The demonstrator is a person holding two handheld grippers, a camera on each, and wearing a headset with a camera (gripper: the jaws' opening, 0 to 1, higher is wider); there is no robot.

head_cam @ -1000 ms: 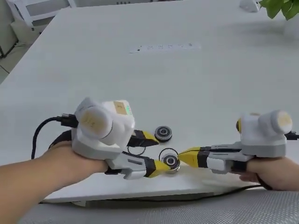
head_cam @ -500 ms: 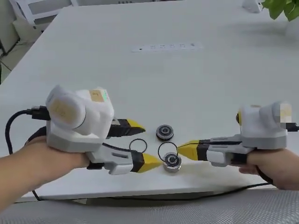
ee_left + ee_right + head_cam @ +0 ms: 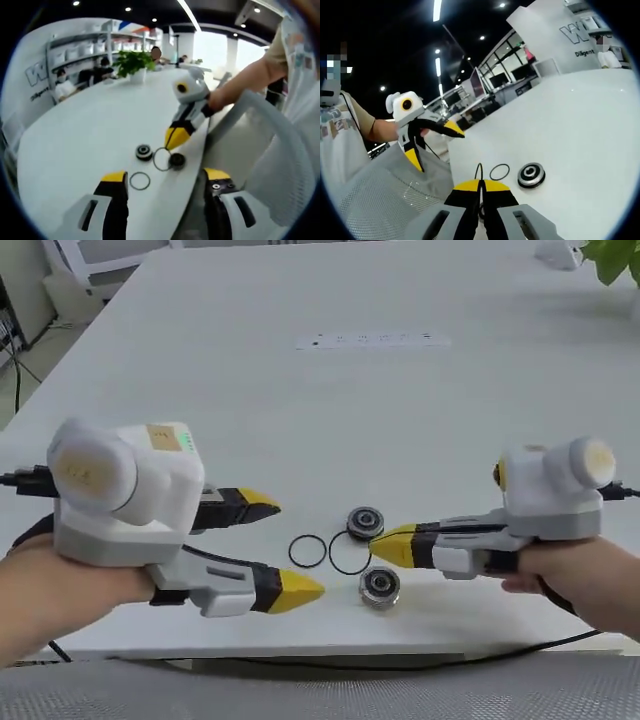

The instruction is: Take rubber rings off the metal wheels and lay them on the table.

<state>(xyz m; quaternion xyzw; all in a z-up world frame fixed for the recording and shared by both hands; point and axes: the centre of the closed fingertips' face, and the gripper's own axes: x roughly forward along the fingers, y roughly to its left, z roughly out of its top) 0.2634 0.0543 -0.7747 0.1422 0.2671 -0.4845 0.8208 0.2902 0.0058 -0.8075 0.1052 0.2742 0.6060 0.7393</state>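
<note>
**A:** Where are the two grippers?

**B:** In the head view both are held low over the near edge of a white surface [image 3: 300,410]. The left gripper [image 3: 283,546] comes in from the left. Its yellow-tipped fingers are spread wide and hold nothing. The right gripper [image 3: 380,543] comes in from the right, its fingers pressed together.

**A:** Is the right one holding anything?

**B:** Yes. The right gripper view shows a thin black strand rising from between its closed fingers. That is the second rubber ring [image 3: 349,553], nipped at its edge. The rest of the ring reaches out toward the left gripper. I cannot tell whether it touches the surface.

**A:** And the other ring?

**B:** The first rubber ring [image 3: 308,551] lies flat and free on the surface. It is just beside the nipped ring, between the tips of the two grippers.

**A:** Where are the wheels?

**B:** Two small metal wheels sit on the surface. The far wheel [image 3: 364,522] is just beyond the right gripper's tips. The near wheel [image 3: 380,586] is just on the person's side of them, close to the surface's edge.
</note>
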